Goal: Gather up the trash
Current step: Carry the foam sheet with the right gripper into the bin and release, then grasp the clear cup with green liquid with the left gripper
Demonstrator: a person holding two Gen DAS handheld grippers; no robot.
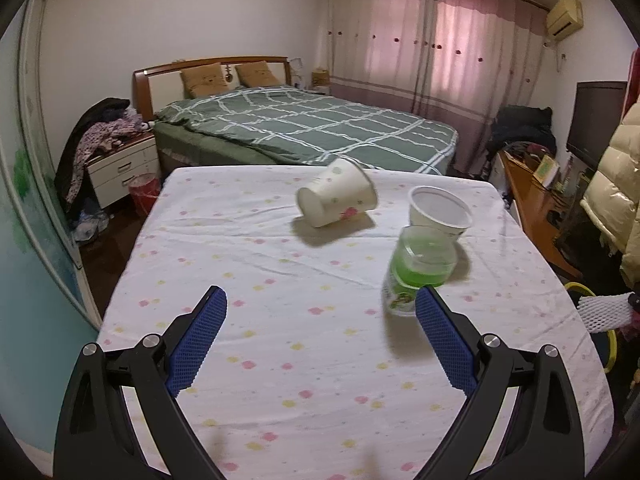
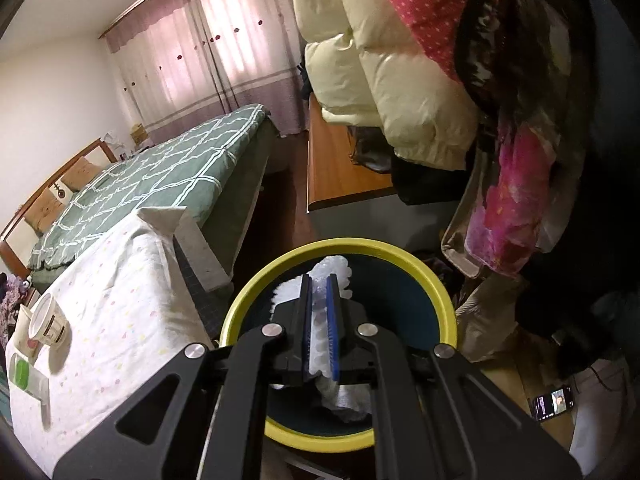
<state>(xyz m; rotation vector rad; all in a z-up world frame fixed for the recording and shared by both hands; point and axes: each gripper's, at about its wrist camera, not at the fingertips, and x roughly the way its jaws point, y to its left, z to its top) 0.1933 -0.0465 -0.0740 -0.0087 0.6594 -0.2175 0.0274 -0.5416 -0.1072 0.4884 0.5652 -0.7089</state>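
In the left wrist view a paper cup lies on its side on the flowered tablecloth. To its right a white plastic cup stands upright, and a green-topped clear container stands just in front of it. My left gripper is open above the cloth, holding nothing, with its right pad close beside the container. My right gripper is shut on a white foam net above the mouth of a yellow-rimmed bin. The net also shows at the table's right edge.
A green-quilted bed stands beyond the table. A wooden desk and hanging coats crowd the bin's far side. The white cup sits at the table's corner. A phone lies on the floor.
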